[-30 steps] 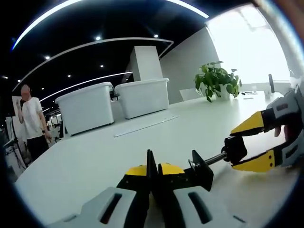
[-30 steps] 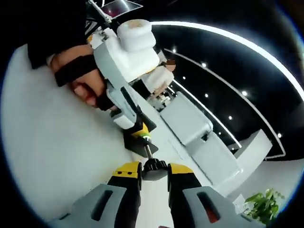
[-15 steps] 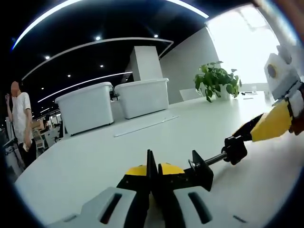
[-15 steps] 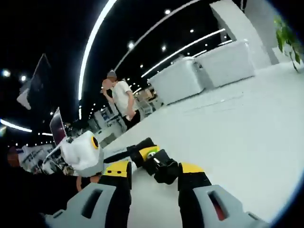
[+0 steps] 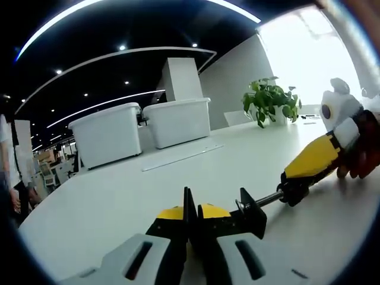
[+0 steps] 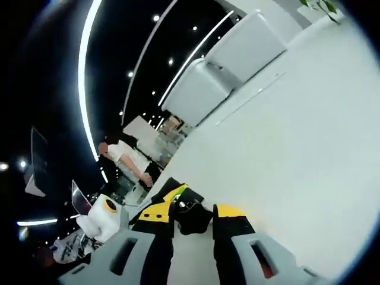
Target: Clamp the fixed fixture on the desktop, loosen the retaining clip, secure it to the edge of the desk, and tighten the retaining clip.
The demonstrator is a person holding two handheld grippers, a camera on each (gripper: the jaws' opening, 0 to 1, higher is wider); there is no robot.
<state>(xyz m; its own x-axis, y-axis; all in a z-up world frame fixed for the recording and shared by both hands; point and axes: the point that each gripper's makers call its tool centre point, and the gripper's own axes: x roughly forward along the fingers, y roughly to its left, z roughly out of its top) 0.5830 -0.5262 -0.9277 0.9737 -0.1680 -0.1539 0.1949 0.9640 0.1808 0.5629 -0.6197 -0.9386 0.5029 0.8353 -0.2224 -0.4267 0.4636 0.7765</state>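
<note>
My left gripper (image 5: pixel 190 215) is shut on the black clamp fixture (image 5: pixel 252 215), low over the white desktop (image 5: pixel 119 196). The fixture's threaded screw (image 5: pixel 268 199) runs out to the right and ends in a black knob (image 5: pixel 294 191). My right gripper (image 5: pixel 303 175) comes in from the right, one yellow finger (image 5: pixel 317 157) lying over that knob. In the right gripper view the knob (image 6: pixel 191 218) sits pinched between my right gripper's (image 6: pixel 193 212) yellow-tipped jaws. Behind it show the fixture's black body (image 6: pixel 169 185) and the left gripper (image 6: pixel 171 196).
Two white lidded bins (image 5: pixel 110 133) (image 5: pixel 178 122) stand at the back of the desk. A thin flat strip (image 5: pixel 181 157) lies in front of them. A potted plant (image 5: pixel 270 101) is at the back right. A person (image 5: pixel 12 172) stands off the desk's left end.
My right gripper has rolled around the knob while staying on it, and its view has spun. My left gripper and the fixture stay put. The person in the background has walked left.
</note>
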